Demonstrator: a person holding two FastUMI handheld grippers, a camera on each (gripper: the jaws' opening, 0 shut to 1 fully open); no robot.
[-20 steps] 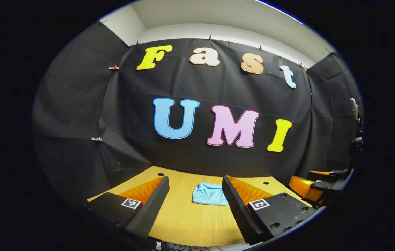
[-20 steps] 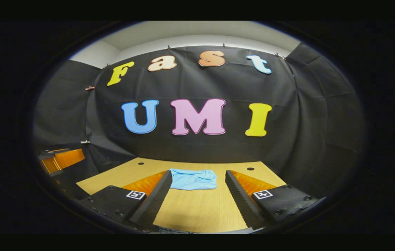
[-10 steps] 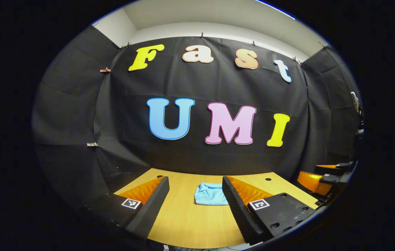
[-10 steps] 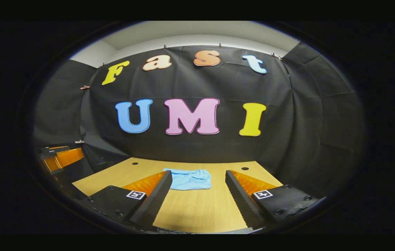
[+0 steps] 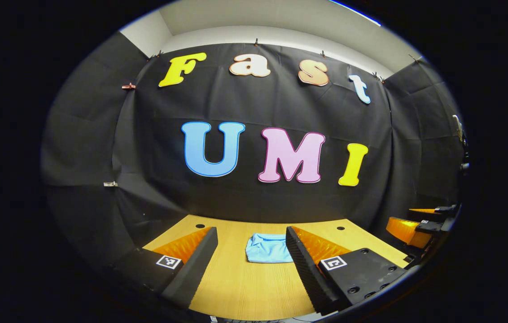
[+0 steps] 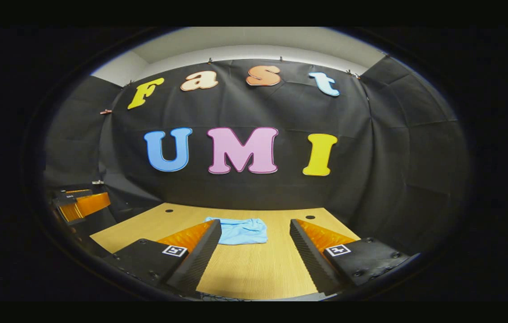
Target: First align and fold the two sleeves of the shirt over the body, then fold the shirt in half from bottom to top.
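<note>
A light blue shirt (image 5: pixel 266 248) lies folded into a small bundle on the wooden table (image 5: pixel 245 287), near its far side. In the left gripper view my left gripper (image 5: pixel 250 235) is open, held above the near part of the table, well short of the shirt. In the right gripper view the shirt (image 6: pixel 241 230) sits ahead and slightly left, and my right gripper (image 6: pixel 255 226) is open with nothing between its fingers. The right gripper (image 5: pixel 418 222) also shows at the far right of the left gripper view, and the left gripper (image 6: pixel 76 202) at the far left of the right gripper view.
The wooden table (image 6: pixel 254 269) has small round holes (image 5: pixel 200 226) near its far corners. Black cloth walls close in the booth behind and on both sides of the table.
Both views have shifted slightly: the shirt sits a little farther left in each, and the table's far edge has risen a bit. Both grippers stay open and empty.
</note>
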